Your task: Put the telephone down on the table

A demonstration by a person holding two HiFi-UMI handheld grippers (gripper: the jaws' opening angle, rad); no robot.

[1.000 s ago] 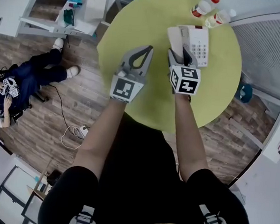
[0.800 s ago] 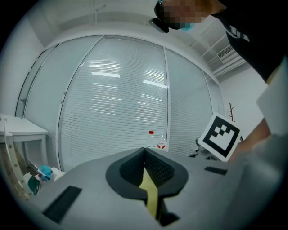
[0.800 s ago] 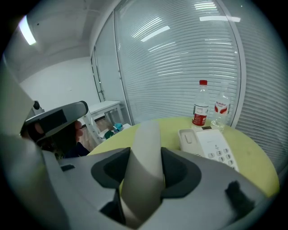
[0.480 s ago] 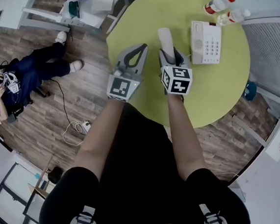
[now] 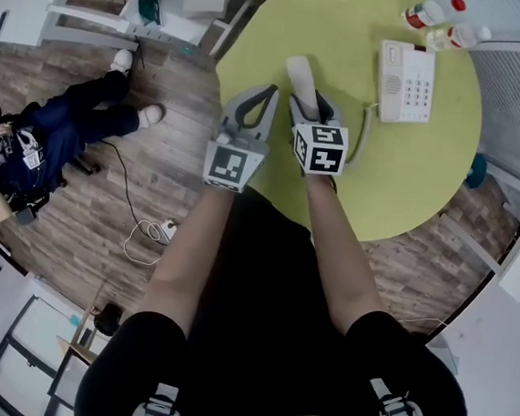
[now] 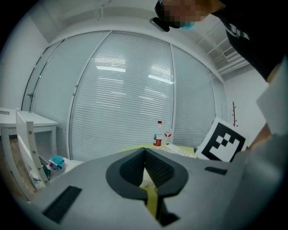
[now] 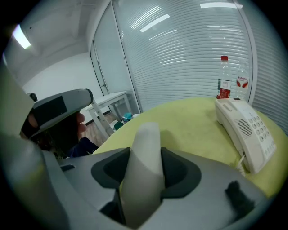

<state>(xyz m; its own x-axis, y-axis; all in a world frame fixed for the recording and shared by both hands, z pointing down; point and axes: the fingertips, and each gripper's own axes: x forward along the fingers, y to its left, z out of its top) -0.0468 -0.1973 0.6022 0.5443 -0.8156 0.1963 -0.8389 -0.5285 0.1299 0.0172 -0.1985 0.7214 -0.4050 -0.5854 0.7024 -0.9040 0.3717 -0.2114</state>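
Between right tongs [image 7: 146, 158] — white handset [image 7: 147, 137]; beside phone base [image 7: 246, 131], two bottles [image 7: 224, 85]

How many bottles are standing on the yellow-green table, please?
2. Both stand at the far edge of the table, behind the telephone base: a red-capped bottle and a clearer bottle close beside it. No others show.

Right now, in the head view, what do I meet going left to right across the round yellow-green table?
Closed grey left gripper → white telephone handset clamped in the right gripper → white cord → white push-button telephone base.
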